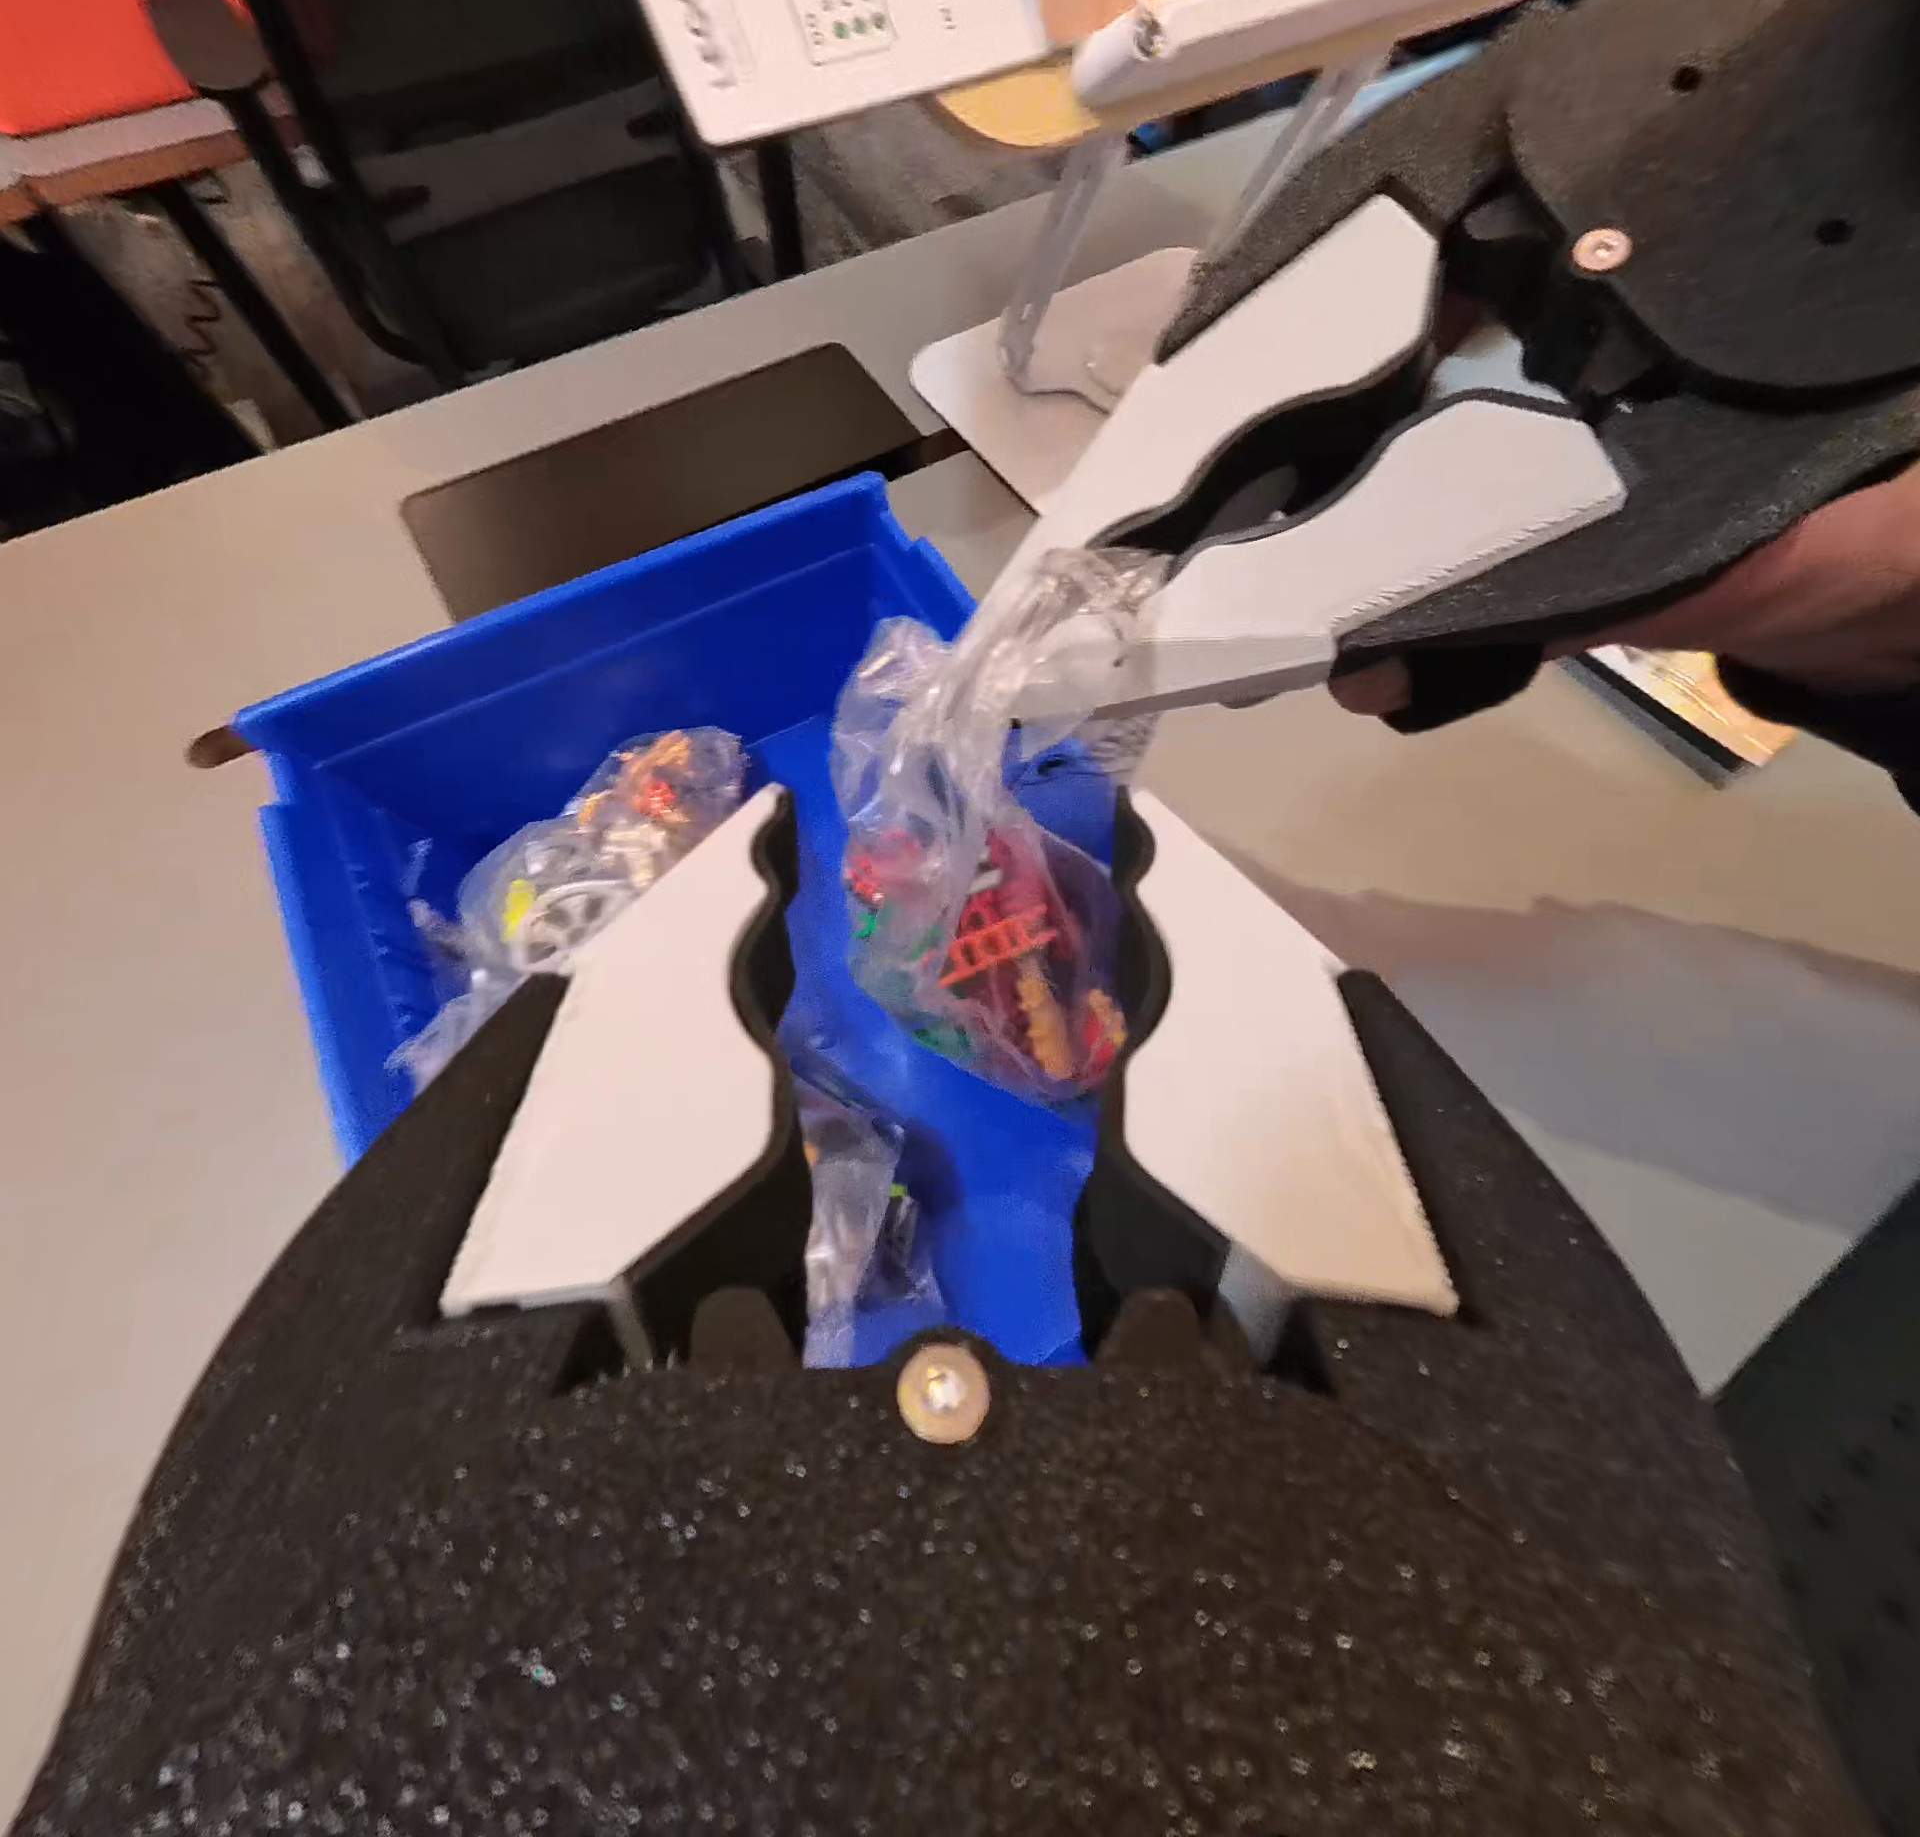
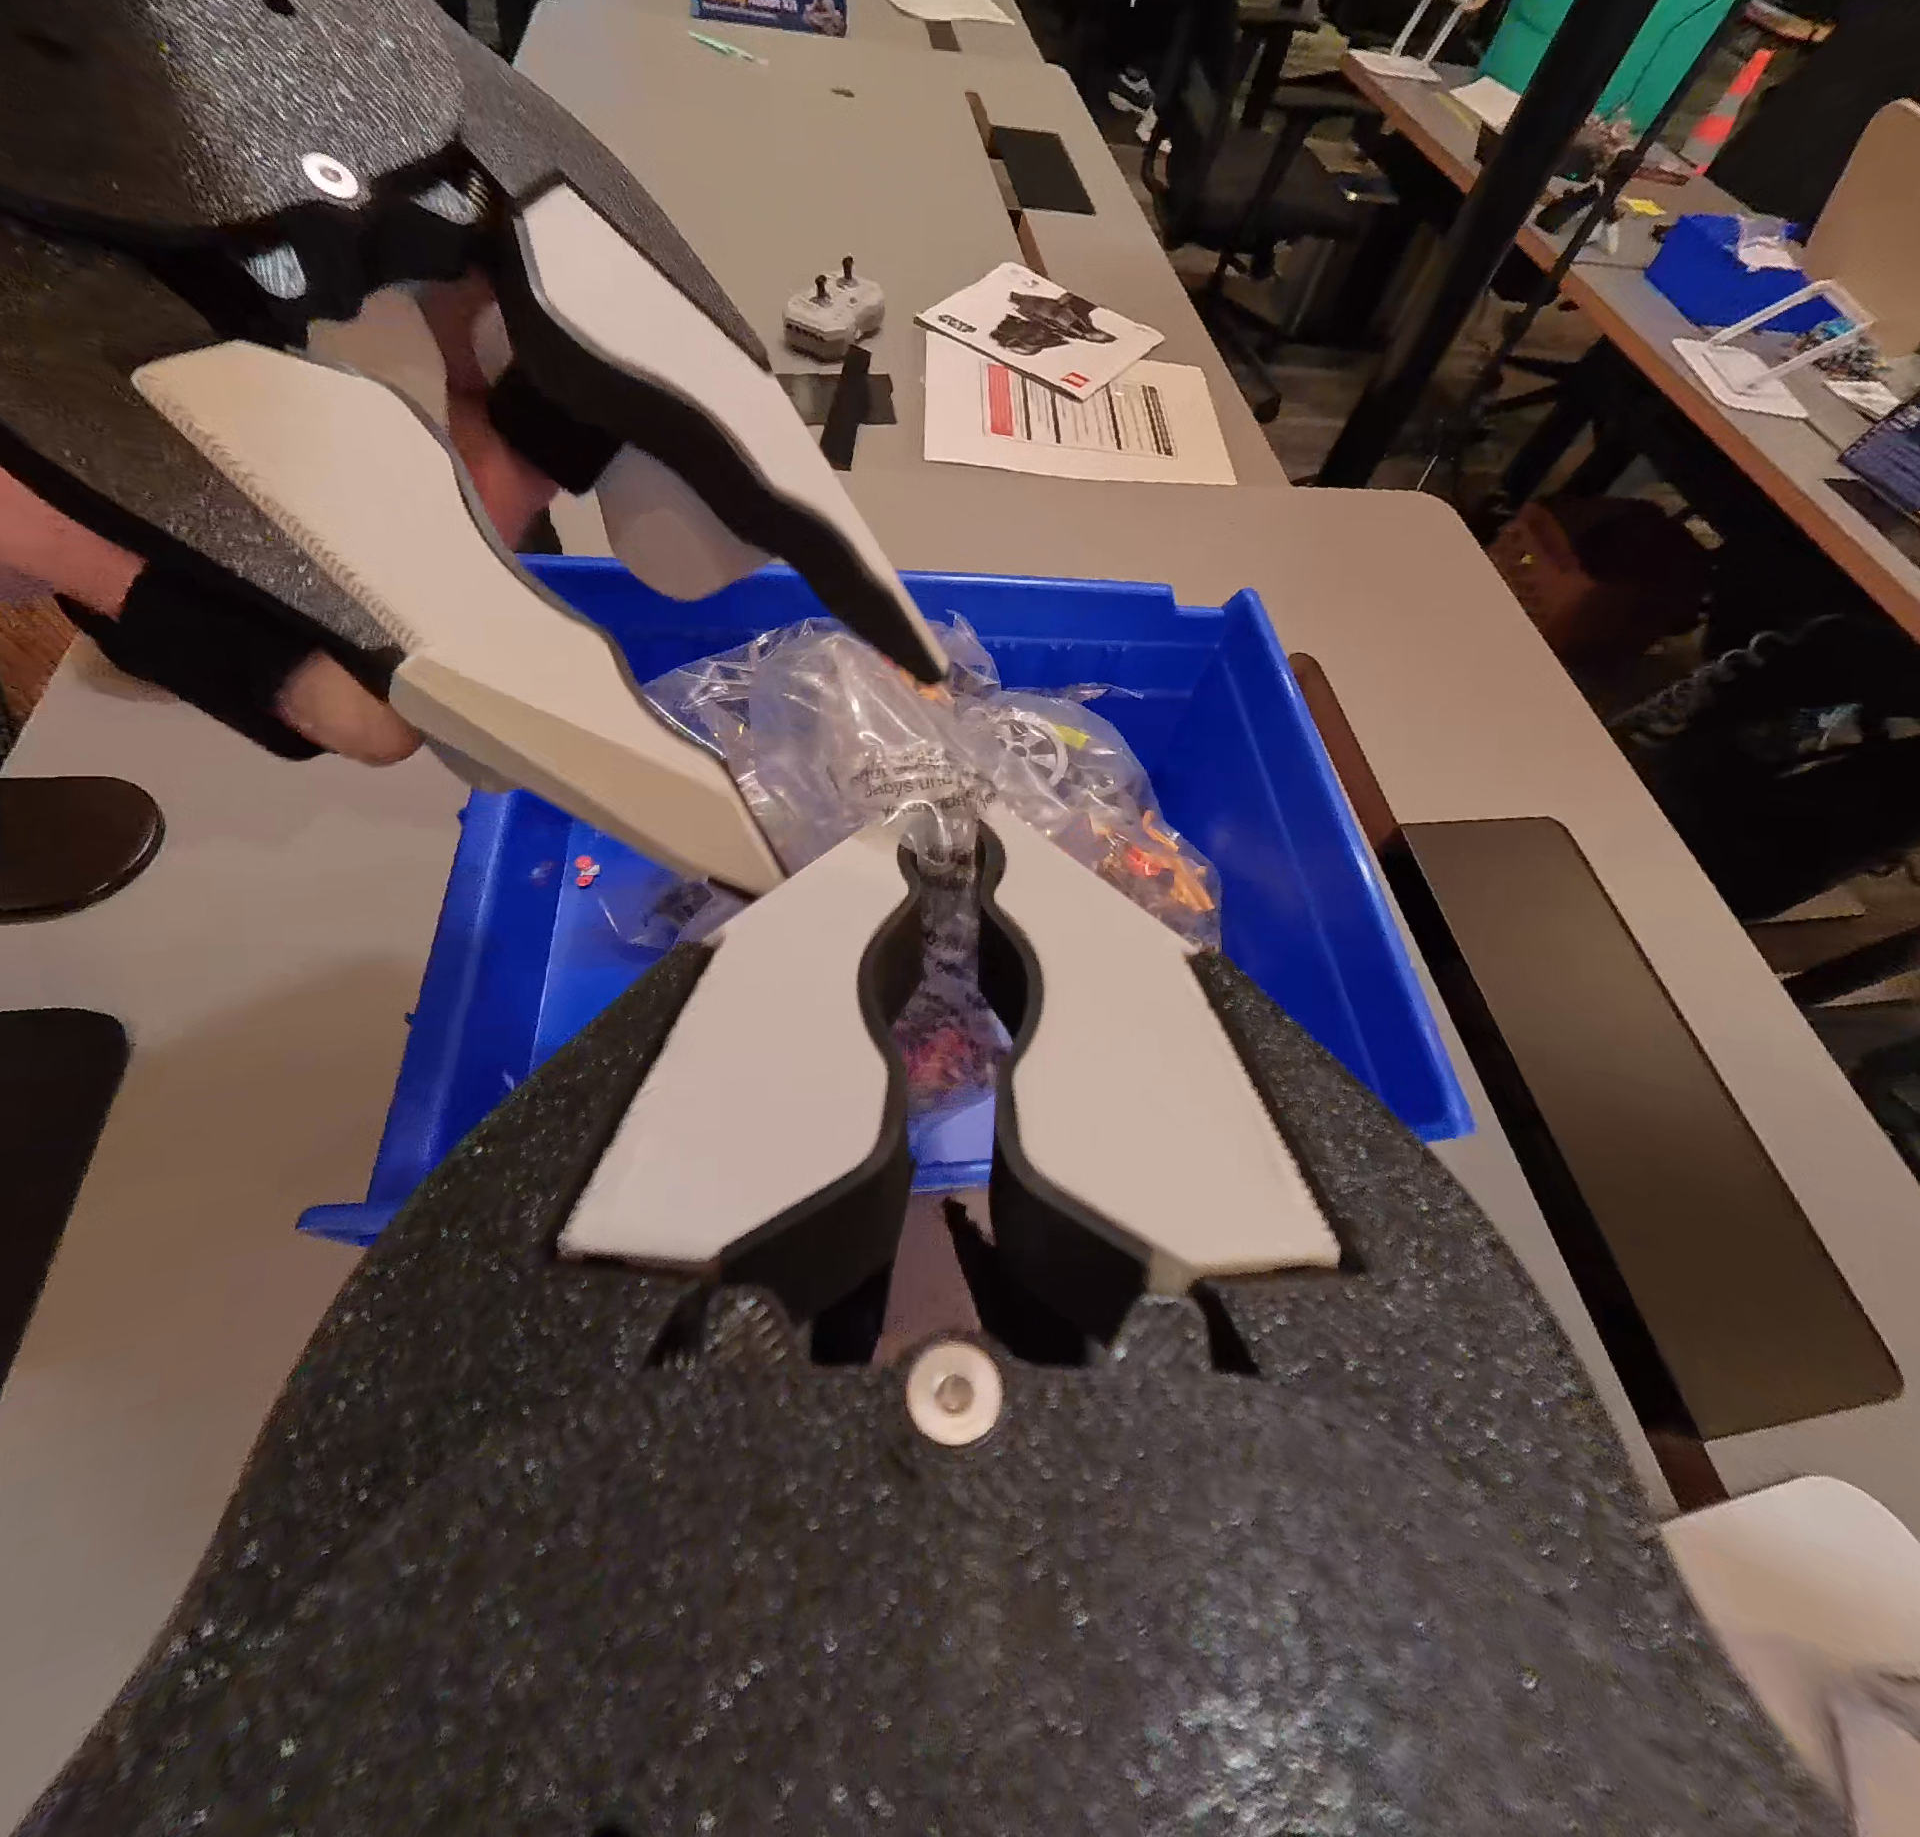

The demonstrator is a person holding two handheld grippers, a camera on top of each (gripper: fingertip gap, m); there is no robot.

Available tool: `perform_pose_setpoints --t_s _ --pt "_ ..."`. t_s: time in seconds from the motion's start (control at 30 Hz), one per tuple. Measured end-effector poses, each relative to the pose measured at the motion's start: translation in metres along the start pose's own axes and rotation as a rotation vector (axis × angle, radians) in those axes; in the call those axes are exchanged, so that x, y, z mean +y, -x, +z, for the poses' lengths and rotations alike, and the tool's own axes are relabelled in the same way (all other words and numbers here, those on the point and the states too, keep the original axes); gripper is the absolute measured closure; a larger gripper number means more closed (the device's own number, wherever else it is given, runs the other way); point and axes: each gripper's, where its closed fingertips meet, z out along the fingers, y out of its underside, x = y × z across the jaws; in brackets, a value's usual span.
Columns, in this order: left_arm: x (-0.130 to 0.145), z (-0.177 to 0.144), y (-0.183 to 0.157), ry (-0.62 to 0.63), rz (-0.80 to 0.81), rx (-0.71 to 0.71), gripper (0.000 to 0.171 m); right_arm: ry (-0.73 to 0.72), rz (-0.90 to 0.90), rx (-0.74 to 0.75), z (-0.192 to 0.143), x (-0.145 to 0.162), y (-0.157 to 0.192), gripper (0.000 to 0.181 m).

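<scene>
A blue bin (image 1: 499,665) stands on the grey table and holds several clear plastic bags of small coloured parts. My right gripper (image 2: 945,842) is shut on the gathered top of one clear bag (image 2: 894,748). In the left wrist view the right gripper (image 1: 1081,624) comes in from the upper right, and the bag (image 1: 977,914) hangs from it over the bin. My left gripper (image 1: 956,800) is open, with its fingers either side of the hanging bag and not pressing on it. It also shows open in the right wrist view (image 2: 852,769). Another bag, with grey wheels (image 1: 582,883), lies in the bin.
A white box on a clear stand (image 1: 935,21) is at the far side of the table, and a dark inset (image 1: 665,468) lies behind the bin. Beyond the bin are paper sheets (image 2: 1070,426), a booklet (image 2: 1039,327) and a grey controller (image 2: 831,317). A black pad (image 2: 1610,1112) lies to the right.
</scene>
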Motion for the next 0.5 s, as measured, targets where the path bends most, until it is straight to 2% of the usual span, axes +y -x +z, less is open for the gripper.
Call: perform_pose_setpoints --t_s 0.07,0.13,0.23,0.3,0.5 --pt "0.001 0.009 -0.011 0.022 0.036 0.075 0.143 0.000 -0.003 -0.002 0.001 -0.001 0.000 0.181" --pt "0.003 0.016 -0.008 0.017 0.080 0.063 0.171 0.014 -0.020 0.029 0.004 0.000 -0.004 0.181" --pt "0.002 0.021 -0.007 0.013 0.118 0.061 0.171 0.045 -0.046 0.119 0.006 0.004 -0.014 0.173" --pt "0.005 0.024 -0.008 0.045 0.192 0.040 0.171 0.073 -0.068 0.175 0.008 0.008 -0.022 0.160" --pt "0.010 0.031 -0.014 0.092 0.265 0.055 0.171 0.135 -0.105 0.180 0.021 0.019 -0.026 0.162"
